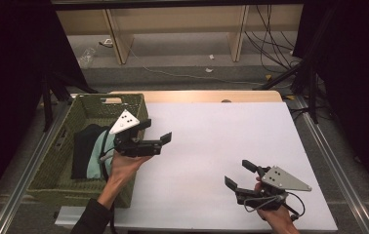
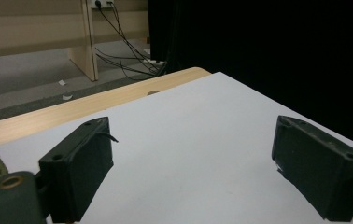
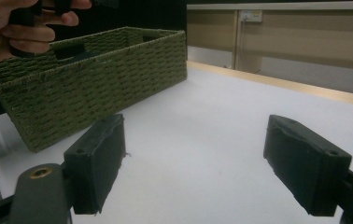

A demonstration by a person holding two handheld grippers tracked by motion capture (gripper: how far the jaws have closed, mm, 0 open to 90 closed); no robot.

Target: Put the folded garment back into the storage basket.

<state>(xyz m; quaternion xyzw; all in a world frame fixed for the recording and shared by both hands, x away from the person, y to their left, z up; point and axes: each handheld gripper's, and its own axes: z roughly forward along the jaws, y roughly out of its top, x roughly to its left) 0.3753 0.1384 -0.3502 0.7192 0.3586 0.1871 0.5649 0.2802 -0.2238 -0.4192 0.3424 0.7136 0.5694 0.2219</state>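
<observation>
Both tongs raised (jaws apart): left tongs [image 1: 155, 131], right tongs [image 1: 238, 174]

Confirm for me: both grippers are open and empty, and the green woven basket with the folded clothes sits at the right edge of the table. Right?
Not quite. The green woven basket sits at the left edge of the table, as the high view shows. The rest holds: folded clothes lie in it, and the left gripper and right gripper are both open and empty.

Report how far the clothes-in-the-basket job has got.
Done: a black garment and a mint-green one lie inside the woven basket. In hand: nothing; the left gripper and right gripper are open. Left: no clothes on the white tabletop.
</observation>
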